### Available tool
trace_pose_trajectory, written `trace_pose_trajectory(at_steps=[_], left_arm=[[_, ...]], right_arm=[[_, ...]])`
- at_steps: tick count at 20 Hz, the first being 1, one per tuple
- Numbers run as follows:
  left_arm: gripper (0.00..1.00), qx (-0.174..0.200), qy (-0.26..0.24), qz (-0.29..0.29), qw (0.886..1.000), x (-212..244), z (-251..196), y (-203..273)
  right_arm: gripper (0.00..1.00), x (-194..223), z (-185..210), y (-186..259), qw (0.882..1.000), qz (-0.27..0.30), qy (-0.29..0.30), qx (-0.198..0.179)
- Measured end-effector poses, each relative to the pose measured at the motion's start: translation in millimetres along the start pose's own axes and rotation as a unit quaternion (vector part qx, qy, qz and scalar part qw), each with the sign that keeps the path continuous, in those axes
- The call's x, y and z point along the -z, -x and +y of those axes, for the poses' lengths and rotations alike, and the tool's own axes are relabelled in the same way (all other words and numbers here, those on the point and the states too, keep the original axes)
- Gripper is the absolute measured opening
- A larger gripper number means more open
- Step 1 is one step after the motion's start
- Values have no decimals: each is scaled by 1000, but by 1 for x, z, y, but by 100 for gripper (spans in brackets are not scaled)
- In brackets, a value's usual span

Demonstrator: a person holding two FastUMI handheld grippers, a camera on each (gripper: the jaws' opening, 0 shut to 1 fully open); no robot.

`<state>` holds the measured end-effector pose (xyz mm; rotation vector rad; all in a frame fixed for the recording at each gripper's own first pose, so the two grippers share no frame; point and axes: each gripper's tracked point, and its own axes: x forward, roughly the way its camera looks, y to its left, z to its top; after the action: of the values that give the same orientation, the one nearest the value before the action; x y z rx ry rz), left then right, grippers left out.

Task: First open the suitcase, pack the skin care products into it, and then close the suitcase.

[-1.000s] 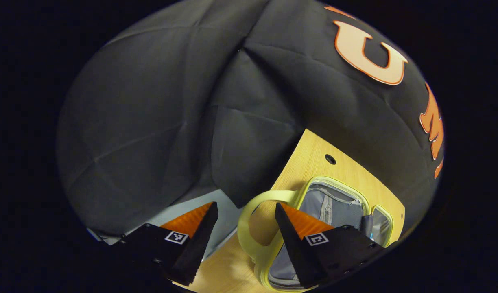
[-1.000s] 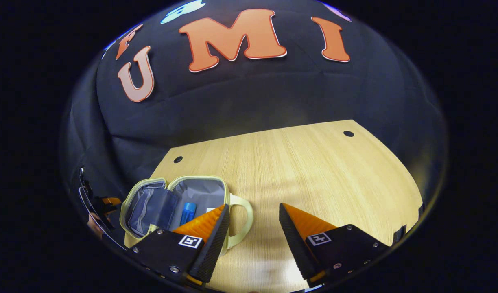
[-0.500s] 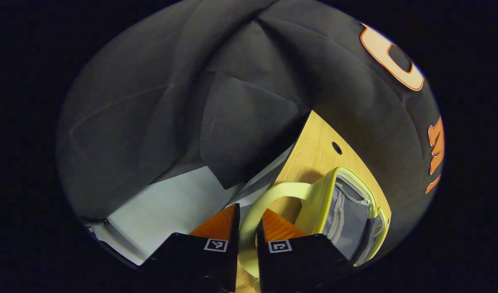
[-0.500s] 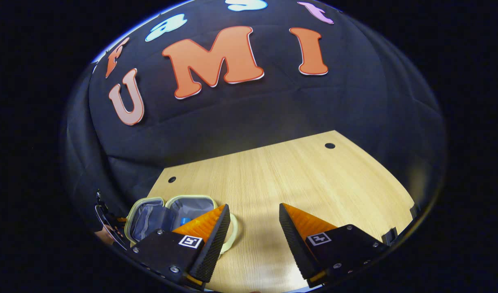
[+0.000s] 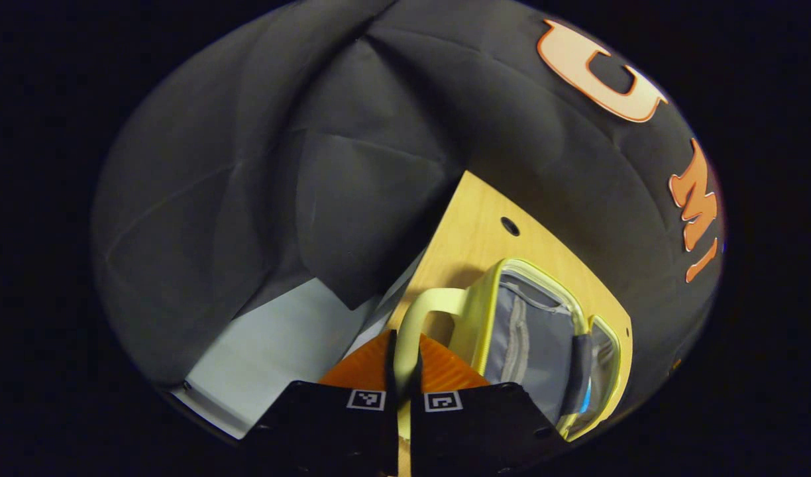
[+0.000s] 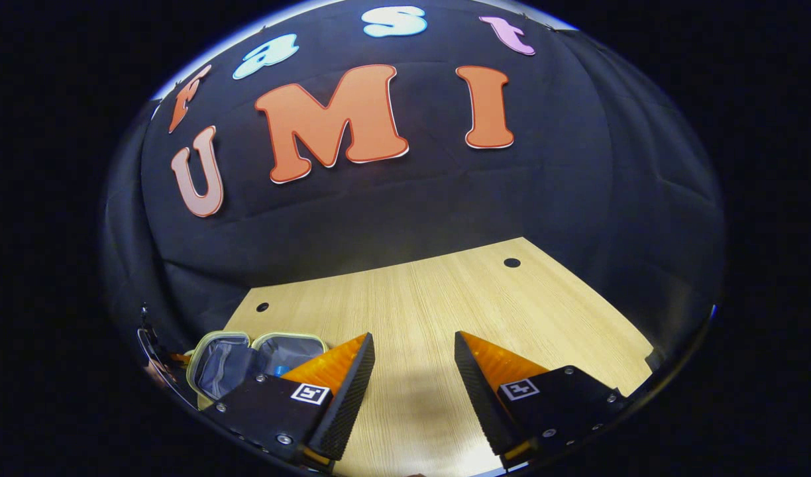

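While our left tool (image 5: 401,371) now clamps the handle (image 5: 415,315) of one open suitcase (image 5: 538,338), right tool (image 6: 411,377) gapes wide, pulled back w/ one blue tube (image 6: 281,370) inside.

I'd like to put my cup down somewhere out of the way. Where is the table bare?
The wooden table lies bare from the open yellow suitcase at its left edge across to the far right corner, including ahead of the open right claw. It is crowded by the suitcase, where the left claw pinches its handle.
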<state>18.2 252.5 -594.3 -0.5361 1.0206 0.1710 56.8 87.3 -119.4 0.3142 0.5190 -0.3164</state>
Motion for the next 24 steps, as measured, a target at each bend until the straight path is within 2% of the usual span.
trace_pose_trajectory(at_steps=[7, 14, 17, 18, 19, 24], left_arm=[[6, 63, 1, -77, 995, -48, -59, 67], [6, 86, -43, -140, 985, -67, -150, 136], [6, 75, -62, -158, 983, -59, -184, 156], [4, 79, -61, -166, 981, -58, -203, 166], [6, 82, -64, -175, 979, -54, -221, 177], [6, 99, -70, -201, 972, -29, -295, 201]], right_arm=[[80, -15, 4, -10, 1000, -8, 3, -27], [80, -29, -20, -12, 998, -22, 4, -67], [80, -35, -41, -12, 995, -26, -2, -96], [81, -35, -50, -13, 994, -24, -6, -103], [81, -37, -59, -15, 994, -24, -10, -108], [82, -46, -91, -25, 990, -24, -22, -137]])
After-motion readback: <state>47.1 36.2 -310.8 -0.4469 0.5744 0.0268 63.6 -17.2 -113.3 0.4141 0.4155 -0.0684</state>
